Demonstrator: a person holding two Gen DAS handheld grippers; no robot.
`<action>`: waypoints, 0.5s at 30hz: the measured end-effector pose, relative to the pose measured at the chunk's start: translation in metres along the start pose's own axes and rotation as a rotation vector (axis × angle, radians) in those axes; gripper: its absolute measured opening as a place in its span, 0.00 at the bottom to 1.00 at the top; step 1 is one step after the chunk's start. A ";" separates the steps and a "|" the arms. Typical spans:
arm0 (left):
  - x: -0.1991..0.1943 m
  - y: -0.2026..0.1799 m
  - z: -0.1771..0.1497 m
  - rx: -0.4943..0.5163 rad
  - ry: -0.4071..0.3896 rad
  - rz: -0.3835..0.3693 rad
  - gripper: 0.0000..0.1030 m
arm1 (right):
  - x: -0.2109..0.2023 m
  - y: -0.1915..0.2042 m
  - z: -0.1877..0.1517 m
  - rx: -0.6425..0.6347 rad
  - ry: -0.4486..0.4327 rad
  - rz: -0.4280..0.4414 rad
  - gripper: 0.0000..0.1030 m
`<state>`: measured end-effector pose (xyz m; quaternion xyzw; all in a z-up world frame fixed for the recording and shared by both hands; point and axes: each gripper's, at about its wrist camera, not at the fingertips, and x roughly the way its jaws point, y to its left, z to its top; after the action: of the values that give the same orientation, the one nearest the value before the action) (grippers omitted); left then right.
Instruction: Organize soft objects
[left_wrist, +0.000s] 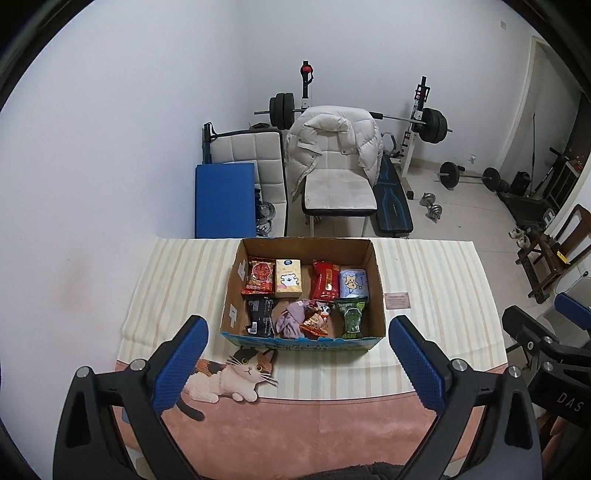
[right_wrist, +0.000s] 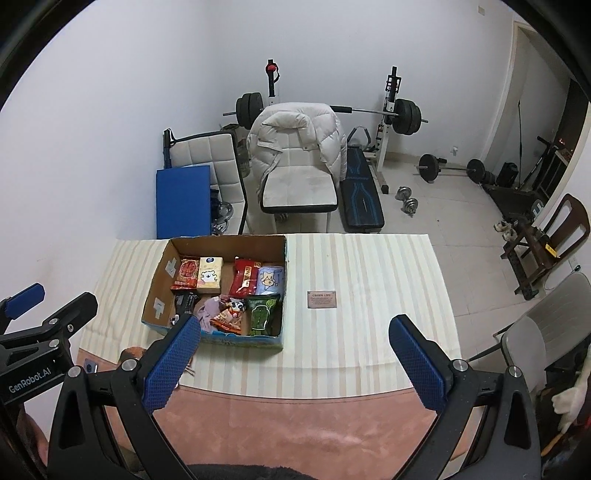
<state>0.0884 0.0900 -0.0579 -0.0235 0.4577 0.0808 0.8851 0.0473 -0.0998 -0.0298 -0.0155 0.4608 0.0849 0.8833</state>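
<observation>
Grippers left (left_wrist: 297, 363) and right (right_wrist: 295, 363) gape empty; only left view shows cat print (left_wrist: 236, 376).

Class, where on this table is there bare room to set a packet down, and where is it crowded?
Free: the striped cloth right of the cardboard box, around the small card, and the strip left of the box. Crowded: inside the box, packets fill it.

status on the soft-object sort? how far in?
Looks done: snack packs, tissue packs and the purple cloth all sit inside the cardboard box; nothing soft lies loose on the tablecloth. In hand: nothing, left gripper and right gripper both open, short of the box. Left: possibly tidying that crumpled cloth.
</observation>
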 end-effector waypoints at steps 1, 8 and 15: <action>-0.001 0.000 0.000 0.000 -0.002 0.001 0.98 | -0.001 0.000 0.001 -0.002 -0.003 0.000 1.00; -0.003 0.002 0.001 -0.009 -0.007 0.001 0.98 | -0.005 -0.001 0.003 -0.006 -0.019 -0.001 1.00; -0.002 0.004 0.004 -0.018 0.001 -0.009 0.98 | -0.009 -0.002 0.002 -0.010 -0.024 0.000 1.00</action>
<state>0.0895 0.0943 -0.0540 -0.0337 0.4572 0.0811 0.8850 0.0441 -0.1030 -0.0219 -0.0186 0.4497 0.0874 0.8887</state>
